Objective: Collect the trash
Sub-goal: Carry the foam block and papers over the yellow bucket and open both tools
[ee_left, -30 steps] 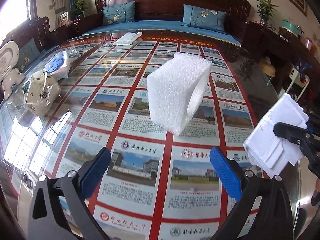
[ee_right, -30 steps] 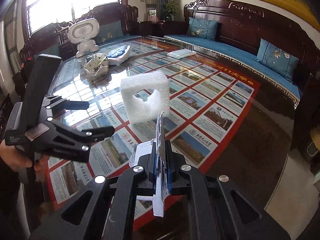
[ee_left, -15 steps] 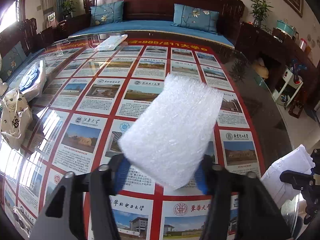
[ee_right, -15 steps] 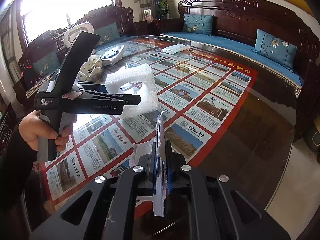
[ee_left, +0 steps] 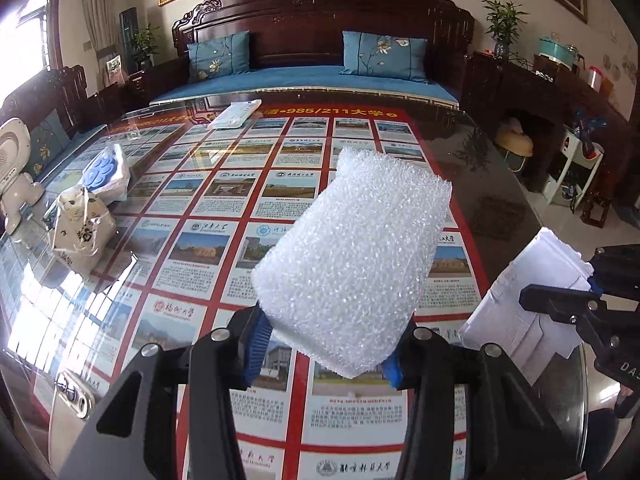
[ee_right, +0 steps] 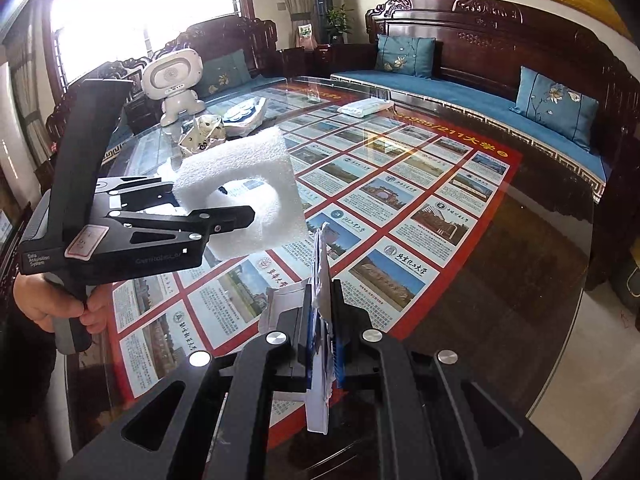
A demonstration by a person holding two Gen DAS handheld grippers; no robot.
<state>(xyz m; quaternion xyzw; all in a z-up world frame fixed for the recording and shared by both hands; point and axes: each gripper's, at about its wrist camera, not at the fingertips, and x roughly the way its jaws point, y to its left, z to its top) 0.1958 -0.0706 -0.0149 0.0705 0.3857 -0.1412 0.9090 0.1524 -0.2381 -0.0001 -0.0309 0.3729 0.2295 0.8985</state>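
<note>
My left gripper (ee_left: 326, 350) was clamped on the foam block (ee_left: 356, 264), held clear above the glass table (ee_left: 492, 184) with its long axis running forward from my fingers. My right gripper (ee_right: 322, 344) pinched the folded paper (ee_right: 320, 300) edge-on, just beside it. The crumpled wrappers (ee_left: 80, 228) lay left, nearer my left hand.
</note>
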